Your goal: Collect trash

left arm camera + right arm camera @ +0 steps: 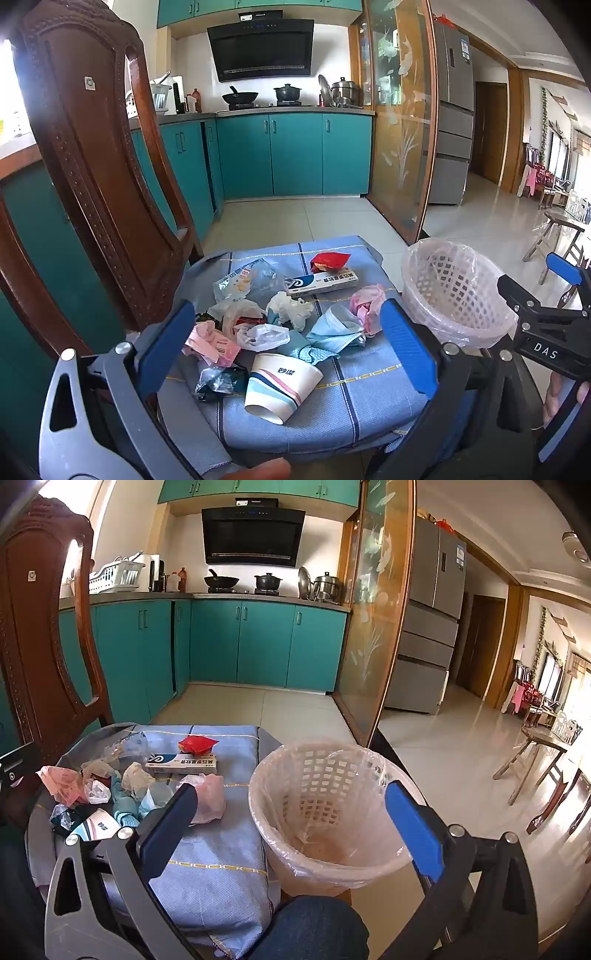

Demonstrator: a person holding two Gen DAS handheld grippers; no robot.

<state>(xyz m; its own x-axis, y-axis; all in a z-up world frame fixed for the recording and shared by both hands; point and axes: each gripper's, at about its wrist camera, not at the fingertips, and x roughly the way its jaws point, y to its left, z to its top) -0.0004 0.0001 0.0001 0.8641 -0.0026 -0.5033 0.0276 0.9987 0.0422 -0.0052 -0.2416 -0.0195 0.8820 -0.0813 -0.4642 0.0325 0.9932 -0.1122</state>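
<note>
A pile of trash lies on a blue cloth (369, 391) over a seat: a tipped paper cup (280, 384), a white-and-blue box (321, 284), a red wrapper (328, 260), a blue face mask (336, 328), pink crumpled wrappers (365, 302), and white tissues (288, 308). A lined white basket (450, 291) stands right of the cloth; it also shows in the right wrist view (325, 812). My left gripper (288, 343) is open and empty above the pile. My right gripper (291, 823) is open and empty above the basket's near rim.
A carved wooden chair back (92, 166) rises at the left. Teal kitchen cabinets (295, 155) and a stove stand behind. A glass sliding door (402, 122) and a fridge are at the right. A person's knee (314, 926) is below the basket. The right gripper's body (546, 325) shows in the left wrist view.
</note>
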